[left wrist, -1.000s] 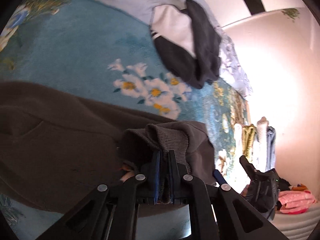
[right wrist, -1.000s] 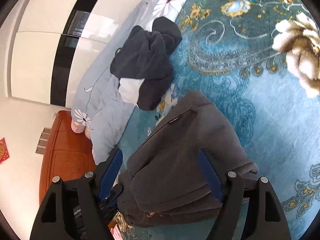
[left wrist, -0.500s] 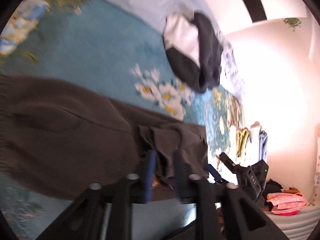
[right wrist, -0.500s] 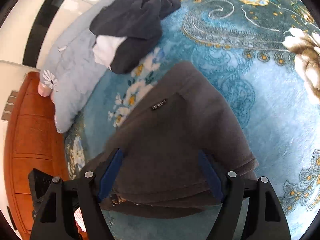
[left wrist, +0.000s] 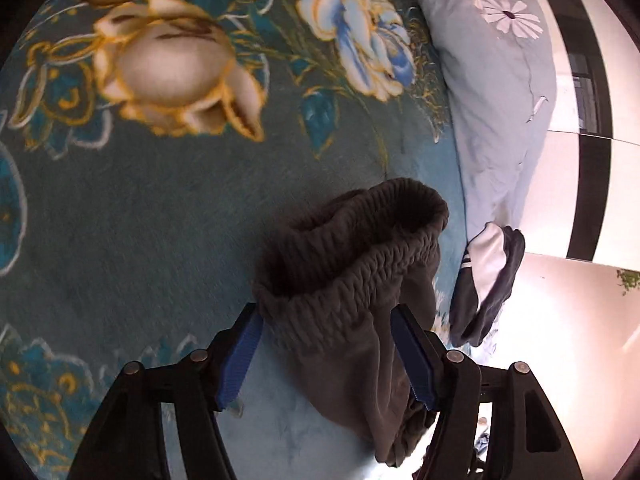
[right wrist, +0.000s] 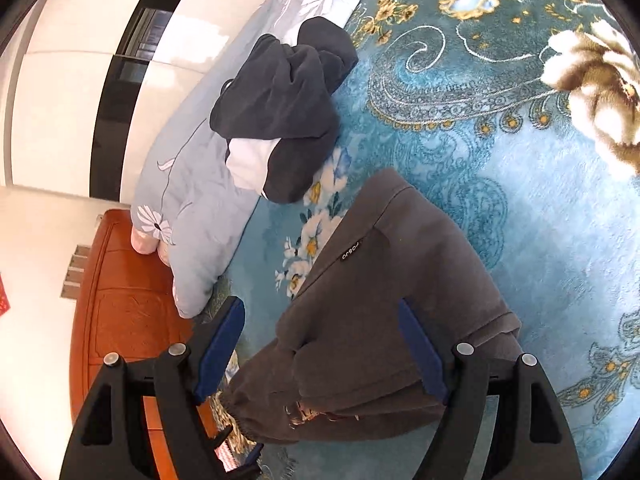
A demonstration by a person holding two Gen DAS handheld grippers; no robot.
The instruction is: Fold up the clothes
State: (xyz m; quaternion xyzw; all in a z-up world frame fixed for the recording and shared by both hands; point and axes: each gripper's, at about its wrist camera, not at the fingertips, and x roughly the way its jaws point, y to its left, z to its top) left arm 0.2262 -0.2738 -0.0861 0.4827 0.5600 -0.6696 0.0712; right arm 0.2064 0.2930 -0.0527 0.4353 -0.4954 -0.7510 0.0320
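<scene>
A: Grey fleece fills both views: we see the trousers (right wrist: 384, 320) lying folded on the teal floral blanket (right wrist: 540, 208), ribbed waistband (left wrist: 352, 256) gaping open.

B: And our grippers?

A: Both spread wide. The left gripper (left wrist: 332, 356) straddles the waistband without pinching it; the right gripper (right wrist: 320, 344) hovers over the folded legs.

B: What lies around?

A: A dark jacket (right wrist: 280, 108) heaped beside the trousers, overlapping a pale blue quilt (right wrist: 192, 200); beyond, an orange headboard (right wrist: 120, 320).
</scene>
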